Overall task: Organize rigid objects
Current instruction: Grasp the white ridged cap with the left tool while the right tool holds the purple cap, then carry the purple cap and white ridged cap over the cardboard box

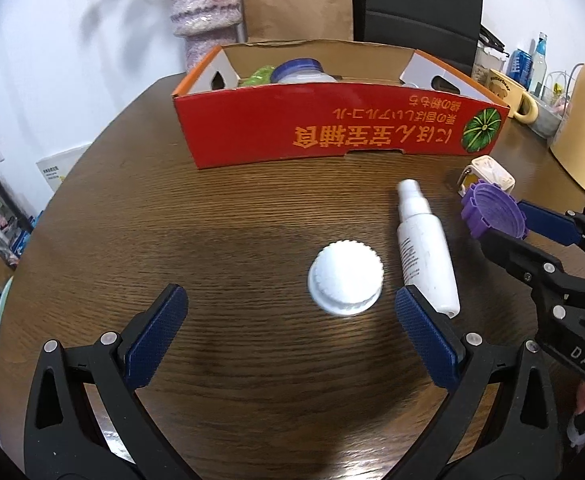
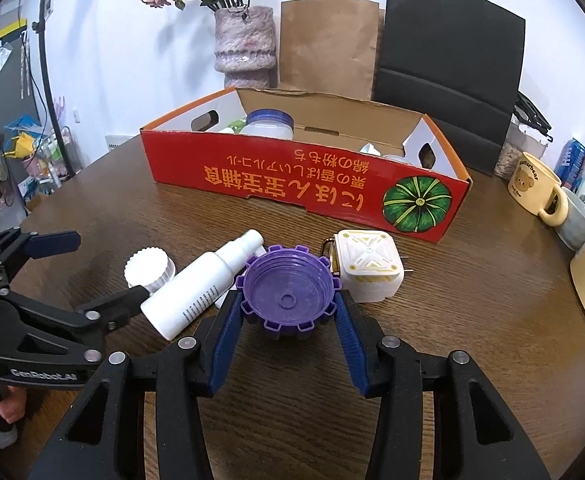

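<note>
Right wrist: one purple cap (image 2: 288,292), one white bottle (image 2: 200,284).

Both cameras sit low and close over the tabletop (image 1: 252,220), each looking forward past its own fingers toward the red box (image 1: 332,128). The right view sits slightly rightward. Both share the box, white bottle (image 2: 196,288) and white cap (image 1: 346,282).

bottle (image 1: 426,246) right of cap (image 1: 345,282) (box (image 1: 332,132) behind)

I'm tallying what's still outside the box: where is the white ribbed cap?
The white ribbed cap lies on the table between the open left gripper's fingers, just left of the white spray bottle.
</note>
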Available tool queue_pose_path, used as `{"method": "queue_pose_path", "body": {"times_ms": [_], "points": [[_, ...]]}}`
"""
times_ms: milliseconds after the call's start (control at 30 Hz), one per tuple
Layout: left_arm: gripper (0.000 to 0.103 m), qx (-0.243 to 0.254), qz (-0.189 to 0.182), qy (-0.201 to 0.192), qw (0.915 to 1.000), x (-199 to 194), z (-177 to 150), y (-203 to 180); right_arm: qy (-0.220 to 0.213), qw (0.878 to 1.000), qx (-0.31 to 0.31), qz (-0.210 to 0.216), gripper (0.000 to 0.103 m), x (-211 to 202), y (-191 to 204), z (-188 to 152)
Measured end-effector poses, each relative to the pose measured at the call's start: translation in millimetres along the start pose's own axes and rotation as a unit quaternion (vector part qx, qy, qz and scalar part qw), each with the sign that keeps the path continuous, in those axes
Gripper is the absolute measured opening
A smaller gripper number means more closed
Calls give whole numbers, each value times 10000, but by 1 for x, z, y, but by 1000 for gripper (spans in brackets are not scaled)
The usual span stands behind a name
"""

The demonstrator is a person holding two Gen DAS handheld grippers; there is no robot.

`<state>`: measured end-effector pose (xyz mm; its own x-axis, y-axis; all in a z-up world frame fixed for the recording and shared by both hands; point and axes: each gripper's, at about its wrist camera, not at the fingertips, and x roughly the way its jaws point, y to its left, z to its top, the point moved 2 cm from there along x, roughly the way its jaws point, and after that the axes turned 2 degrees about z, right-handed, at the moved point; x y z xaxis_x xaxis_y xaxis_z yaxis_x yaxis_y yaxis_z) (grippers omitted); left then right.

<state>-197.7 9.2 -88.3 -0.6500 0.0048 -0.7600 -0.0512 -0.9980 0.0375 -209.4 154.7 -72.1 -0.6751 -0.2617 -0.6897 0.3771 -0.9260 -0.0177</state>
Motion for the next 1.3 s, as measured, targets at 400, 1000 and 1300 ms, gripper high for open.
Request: {"method": "queue_pose_path", "body": {"times_ms": [400, 1000, 1300], "points": [[88, -5, -147, 236, 9996, 17, 9, -11, -16, 10000, 32, 3, 51, -1, -1, 1], [37, 274, -291, -105, 9991, 3, 10, -28, -15, 10000, 34, 7, 51, -1, -2, 0], [37, 337, -219, -295, 9988, -5, 11, -30, -68, 10000, 24, -4, 51, -3, -1, 0]]}}
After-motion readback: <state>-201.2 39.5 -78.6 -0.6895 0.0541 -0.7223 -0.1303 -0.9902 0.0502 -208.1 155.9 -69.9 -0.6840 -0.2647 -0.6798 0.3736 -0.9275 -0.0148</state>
